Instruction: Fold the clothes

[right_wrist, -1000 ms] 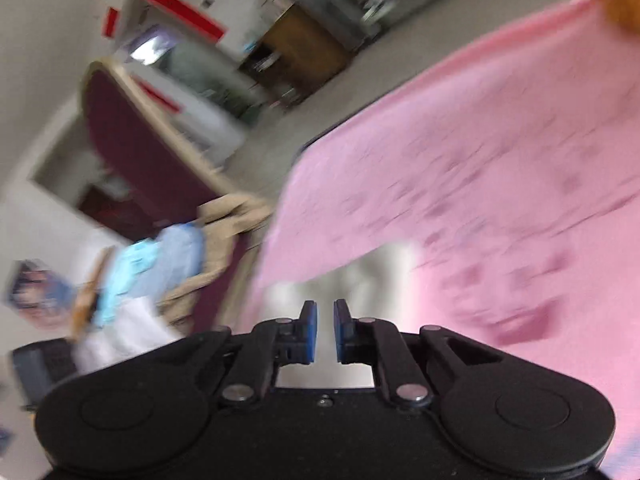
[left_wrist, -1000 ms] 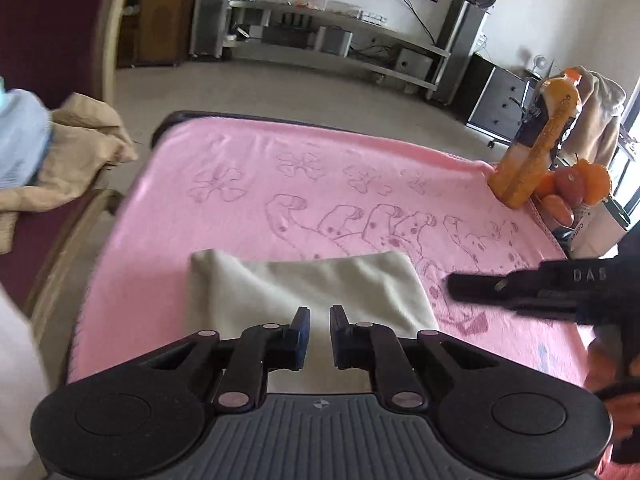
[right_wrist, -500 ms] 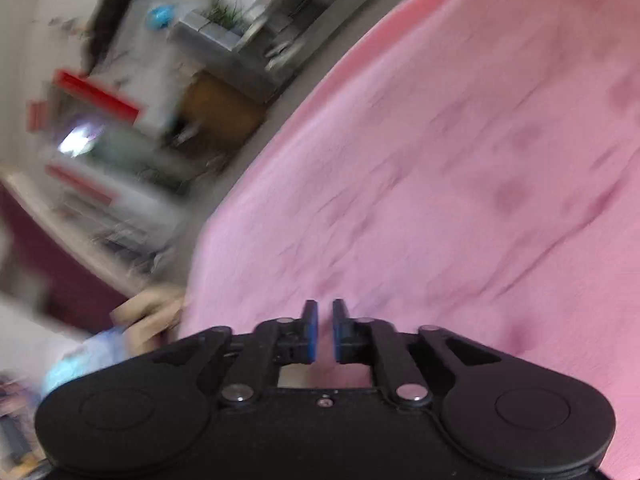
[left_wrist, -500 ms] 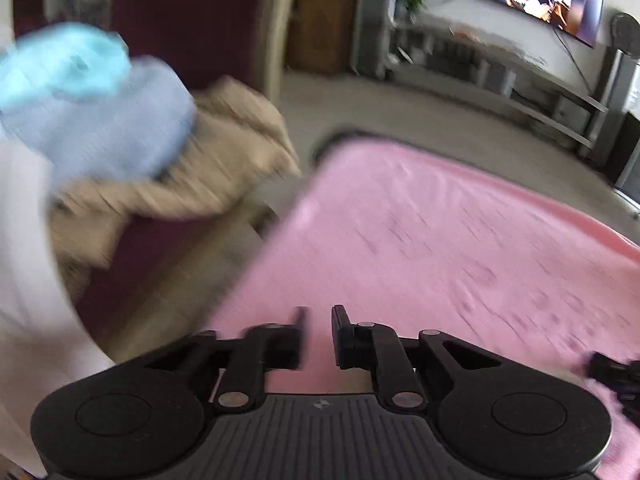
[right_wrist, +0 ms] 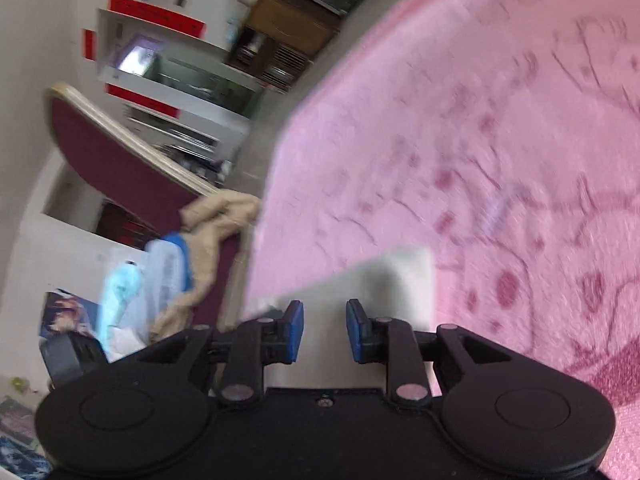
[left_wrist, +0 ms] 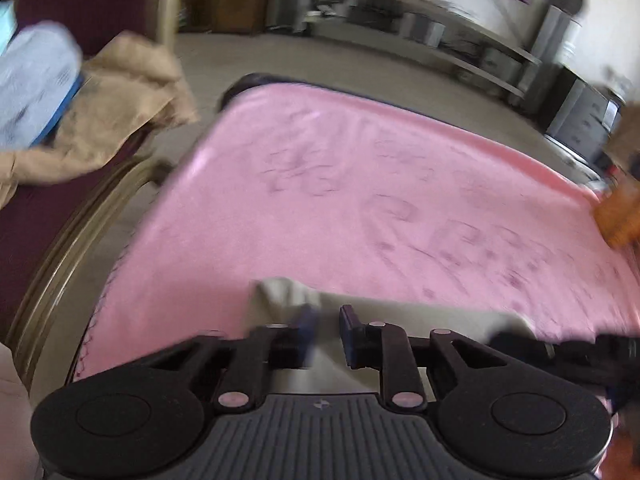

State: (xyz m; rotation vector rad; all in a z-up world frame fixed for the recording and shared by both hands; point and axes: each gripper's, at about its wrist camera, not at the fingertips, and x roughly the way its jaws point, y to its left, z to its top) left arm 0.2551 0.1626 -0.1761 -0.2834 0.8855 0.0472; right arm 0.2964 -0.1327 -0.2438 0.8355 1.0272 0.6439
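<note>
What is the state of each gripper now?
Left gripper: open, holding nothing, over the grey cloth.
Right gripper: open, holding nothing.

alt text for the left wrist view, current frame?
The left gripper, jaws slightly apart, hovers over a folded beige cloth at the near edge of a pink blanket. A chair at left holds a pile of clothes; the right gripper enters at lower right. The image is motion-blurred.

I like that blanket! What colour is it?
Pink blanket with darker pink drawings, clearest in the right wrist view.
</note>
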